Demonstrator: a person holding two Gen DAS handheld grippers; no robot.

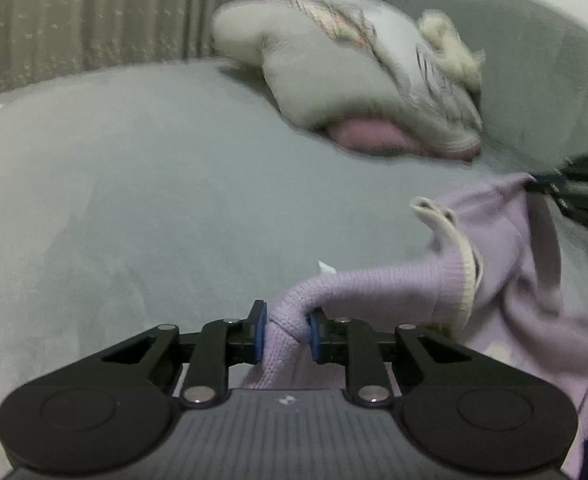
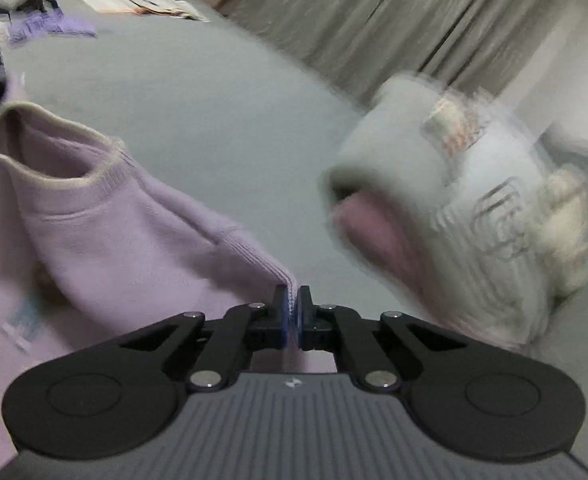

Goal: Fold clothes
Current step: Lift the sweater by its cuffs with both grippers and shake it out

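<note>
A lilac knit sweater (image 1: pixel 505 280) with a cream-trimmed neck opening (image 1: pixel 449 236) hangs over the grey bed (image 1: pixel 134 200). My left gripper (image 1: pixel 285 330) is shut on a bunched ribbed part of it, low in the left wrist view. My right gripper (image 2: pixel 292 308) is shut on a ribbed edge of the same sweater (image 2: pixel 106 240); its cream-trimmed neck opening (image 2: pixel 46 148) gapes at the left. The right gripper also shows in the left wrist view (image 1: pixel 573 188) at the far right, holding the sweater's far corner. The sweater is stretched between the two grippers.
A pile of other clothes (image 1: pixel 365 80), grey, white and pink, lies at the back of the bed; it also shows in the right wrist view (image 2: pixel 453 208), blurred. A grey headboard (image 1: pixel 533 60) stands behind it. Curtains (image 1: pixel 86 20) hang beyond. Papers (image 2: pixel 146 2) lie at the bed's far edge.
</note>
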